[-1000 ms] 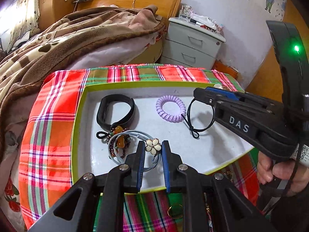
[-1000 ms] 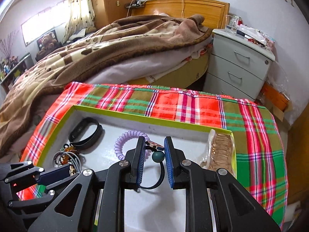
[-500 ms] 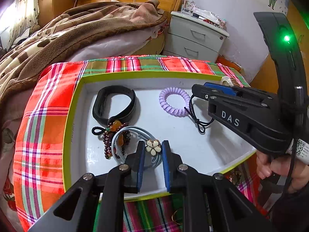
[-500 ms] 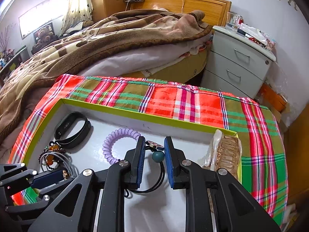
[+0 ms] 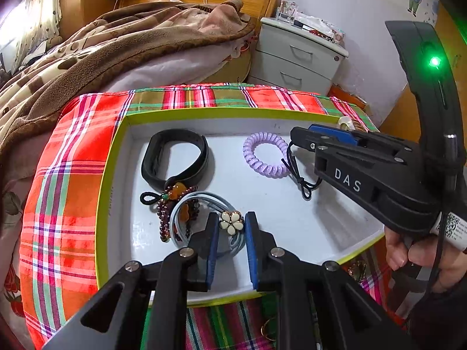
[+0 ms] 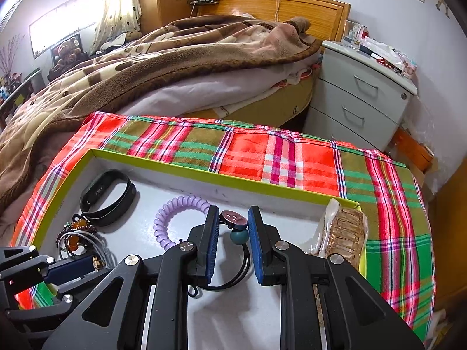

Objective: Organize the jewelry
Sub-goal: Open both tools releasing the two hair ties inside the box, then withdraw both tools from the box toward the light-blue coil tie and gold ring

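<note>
Left hand-held gripper pinches the flower hair tie at the tray's six o'clock; right hand-held gripper nips the button tie (cords trailing), so a lift could snag the beaded bracelet.

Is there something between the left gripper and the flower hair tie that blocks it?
Nothing visible. The left gripper already has the flower hair tie between its pads, over the tray.

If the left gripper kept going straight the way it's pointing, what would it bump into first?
Probably the cream flower charm on the blue hair tie, which sits right between the left gripper fingers already. Past it lies the white tray floor. Depth is hard to judge here.
</note>
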